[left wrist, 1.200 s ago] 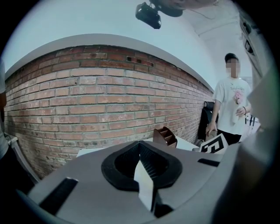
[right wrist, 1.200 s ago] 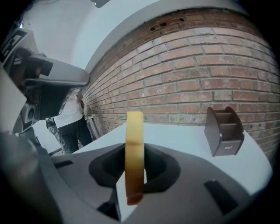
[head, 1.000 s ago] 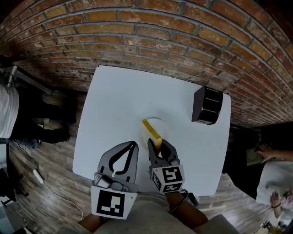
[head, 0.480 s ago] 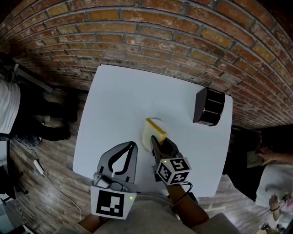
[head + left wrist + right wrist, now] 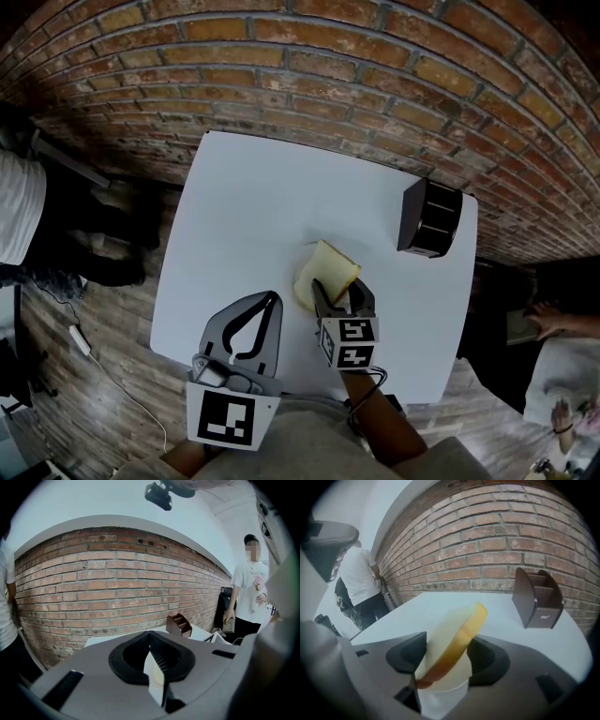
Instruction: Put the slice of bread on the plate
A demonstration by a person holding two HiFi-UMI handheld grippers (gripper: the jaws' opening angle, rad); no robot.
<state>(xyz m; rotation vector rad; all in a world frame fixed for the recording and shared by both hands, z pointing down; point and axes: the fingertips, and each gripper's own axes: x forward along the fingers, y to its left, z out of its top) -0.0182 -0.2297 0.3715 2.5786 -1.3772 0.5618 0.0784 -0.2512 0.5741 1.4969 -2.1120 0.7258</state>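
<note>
**A:** If you start at the bottom of the head view, what's the left gripper (image 5: 273, 302) doing?

**B:** Not much tbh. It sits lower left, tips over the near part of the table (image 5: 234, 206), jaws pinched together at the tips. Its own view shows a pale sliver in the slot behind the tips, and I can't tell what that is.

**A:** And the right gripper (image 5: 339, 291)?

**B:** Just to the right of it, low centre, angled down at the table. Its jaws are opening with the bread (image 5: 330, 267) between them. In its own view the pads look clear of the slice, so I'd call it loose, not gripped.

**A:** So where's the bread exactly?

**B:** Pretty much dead centre of the frame, right at those jaw tips. It's tilted, not flat, and the lower end looks to be down on the plate (image 5: 447, 682).

**A:** Plate's hard to spot lol.

**B:** Yeah, pale plate on a white table. It shows best in the right gripper view, under the slice, between the jaws.

**A:** Anything further back?

**B:** There's a dark brown box (image 5: 428, 218) with open compartments at the table's upper right, well apart from the plate. Brick wall (image 5: 309, 75) runs across the top. A person (image 5: 17, 220) in a white shirt stands at the far left edge.
</note>
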